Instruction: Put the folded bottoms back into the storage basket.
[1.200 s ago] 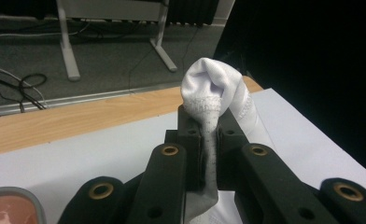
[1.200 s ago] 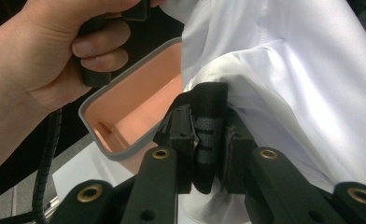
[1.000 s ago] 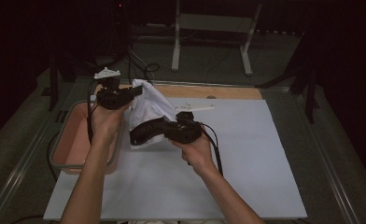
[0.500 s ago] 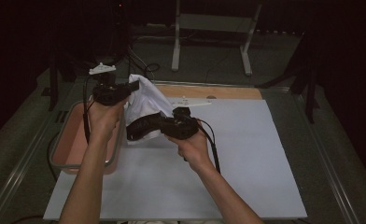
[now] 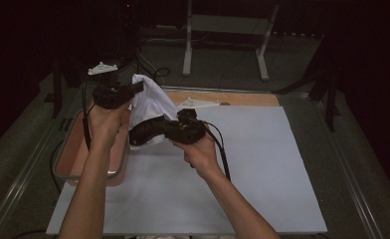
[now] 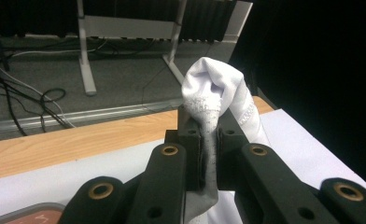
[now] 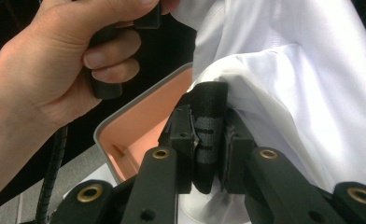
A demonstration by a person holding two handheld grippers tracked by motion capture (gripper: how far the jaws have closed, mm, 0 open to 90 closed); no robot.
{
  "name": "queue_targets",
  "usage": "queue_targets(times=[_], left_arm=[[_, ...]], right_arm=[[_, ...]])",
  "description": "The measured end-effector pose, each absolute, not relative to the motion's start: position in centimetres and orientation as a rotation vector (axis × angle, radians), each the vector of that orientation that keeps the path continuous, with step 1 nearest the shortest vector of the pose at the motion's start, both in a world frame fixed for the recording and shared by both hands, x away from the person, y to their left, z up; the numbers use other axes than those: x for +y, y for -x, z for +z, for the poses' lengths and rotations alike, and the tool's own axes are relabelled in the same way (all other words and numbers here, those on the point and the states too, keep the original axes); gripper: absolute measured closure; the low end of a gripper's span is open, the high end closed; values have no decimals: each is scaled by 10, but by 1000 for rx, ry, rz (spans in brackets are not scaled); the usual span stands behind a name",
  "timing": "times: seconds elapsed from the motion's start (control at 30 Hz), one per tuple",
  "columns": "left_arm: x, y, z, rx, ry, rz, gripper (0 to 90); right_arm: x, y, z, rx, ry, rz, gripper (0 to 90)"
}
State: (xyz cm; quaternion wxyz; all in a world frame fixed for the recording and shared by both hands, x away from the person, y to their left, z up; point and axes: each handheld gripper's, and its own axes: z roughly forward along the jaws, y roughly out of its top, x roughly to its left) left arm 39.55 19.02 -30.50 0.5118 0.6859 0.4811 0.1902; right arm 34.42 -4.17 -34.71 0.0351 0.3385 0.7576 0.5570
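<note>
Above the bin (image 5: 68, 164), both grippers (left (image 5: 136, 88), right (image 5: 138, 135)) pinch the cloth (image 5: 150, 102), lifted clear; next, spreading it needs them apart.

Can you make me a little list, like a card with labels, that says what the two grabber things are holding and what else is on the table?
held thing: white cloth, lifted above the table
left gripper: shut on a bunched fold of the white cloth
right gripper: shut on a black strap at the edge of the white cloth
left hand: wrapped round its gripper's handle
under the cloth: pink bin with a grey rim, at the left of the table
table cover: white sheet
far edge: wooden strip
</note>
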Motion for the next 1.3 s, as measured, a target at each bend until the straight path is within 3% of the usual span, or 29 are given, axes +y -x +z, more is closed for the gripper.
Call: queue_targets(times=[1.3], left_arm=[[241, -383, -304, 1223, -1610, 519, 850]], right_arm=[[15, -340, -359, 2388, -1016, 1709, 789]])
